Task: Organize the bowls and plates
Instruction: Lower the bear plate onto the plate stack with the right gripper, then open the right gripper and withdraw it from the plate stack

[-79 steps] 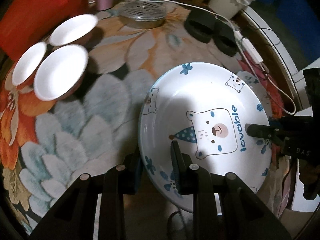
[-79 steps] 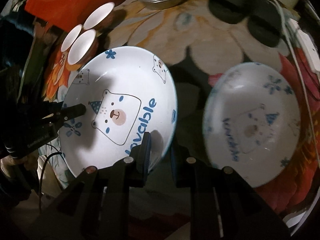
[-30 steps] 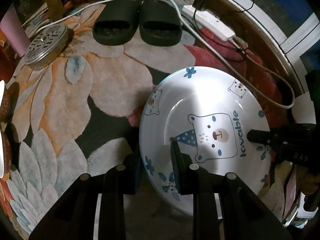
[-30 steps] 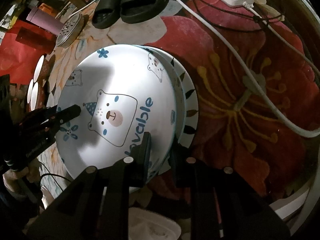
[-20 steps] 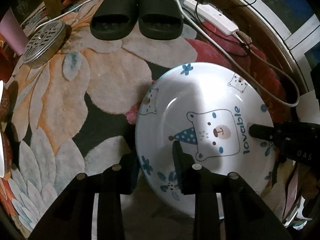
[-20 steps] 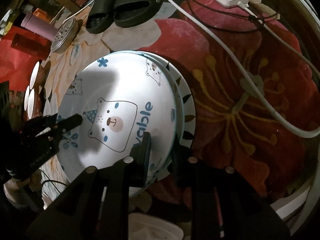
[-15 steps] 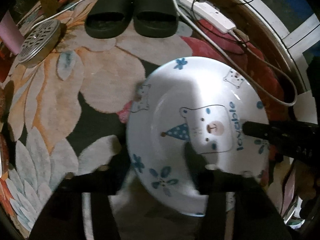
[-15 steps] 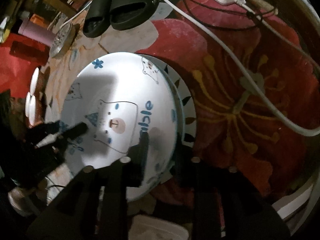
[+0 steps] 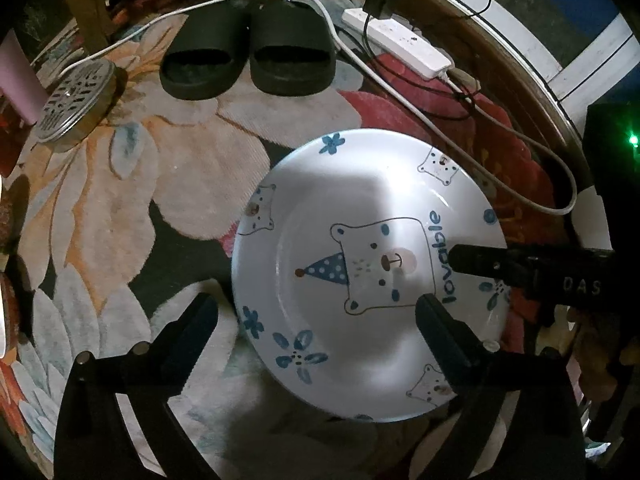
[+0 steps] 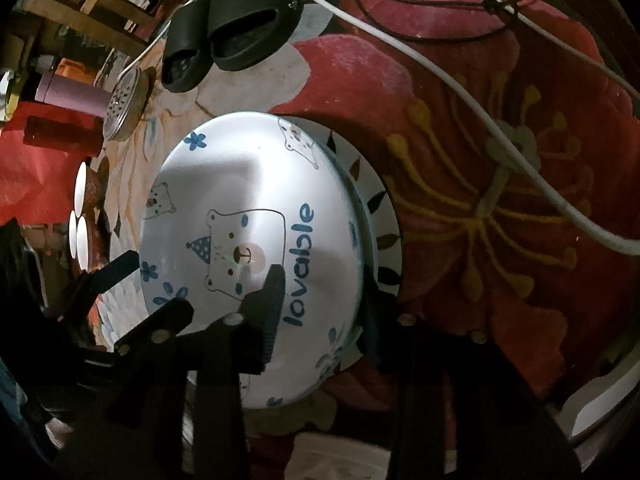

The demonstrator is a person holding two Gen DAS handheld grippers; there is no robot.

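A white bear plate point(image 9: 368, 264) with blue flowers and the word "lovable" lies on the flowered carpet. In the right wrist view the bear plate point(image 10: 256, 236) rests on top of another plate, whose leaf-patterned rim point(image 10: 384, 224) shows at its right edge. My left gripper point(image 9: 316, 316) is open, its jaws spread wide either side of the plate's near-left rim. My right gripper point(image 10: 324, 284) is open too, with one finger over the plate and the other outside the rim. Three small white bowls point(image 10: 78, 224) sit at the far left.
Black slippers point(image 9: 248, 64) lie at the back of the carpet. A round metal strainer point(image 9: 74, 102) and a pink cup point(image 10: 72, 94) stand at the left. A white power strip point(image 9: 396, 42) and its cables point(image 10: 500, 136) run along the right, by the carpet's edge.
Both grippers carried the bear plate rightward onto the other plate. Both then opened and let go of it; the plate now lies on the stack.
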